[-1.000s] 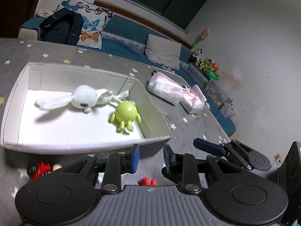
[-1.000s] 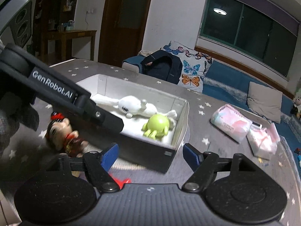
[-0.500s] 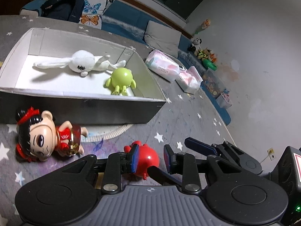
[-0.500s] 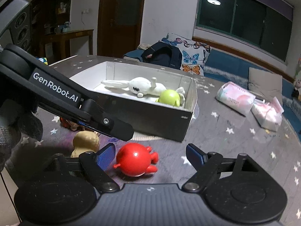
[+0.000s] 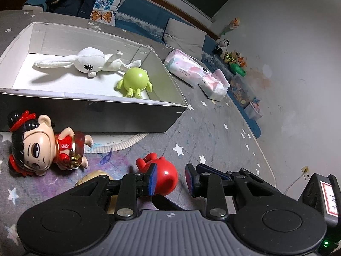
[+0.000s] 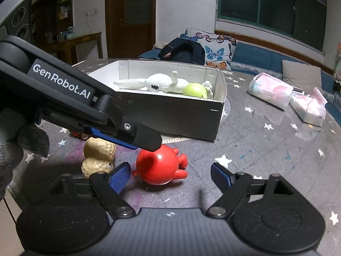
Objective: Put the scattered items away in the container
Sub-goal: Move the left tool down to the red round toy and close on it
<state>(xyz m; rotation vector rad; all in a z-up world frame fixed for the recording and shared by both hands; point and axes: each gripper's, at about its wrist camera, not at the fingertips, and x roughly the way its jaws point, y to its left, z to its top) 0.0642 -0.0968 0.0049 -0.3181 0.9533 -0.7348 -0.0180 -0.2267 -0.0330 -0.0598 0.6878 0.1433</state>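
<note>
A white-lined box holds a white plush rabbit and a green round toy. A red round toy lies on the grey starry table in front of the box. My left gripper is open and low around the red toy; its finger shows above the toy in the right wrist view. My right gripper is open and empty just behind the red toy. A doll in red and a beige peanut toy lie at left.
Two pink tissue packs lie on the table to the right of the box. A sofa with butterfly cushions and a dark backpack stands behind. The table's right edge runs near the wall.
Both grippers dropped from above the box to table level in front of it. The left gripper has closed in on the red toy, its jaws now either side of it.
</note>
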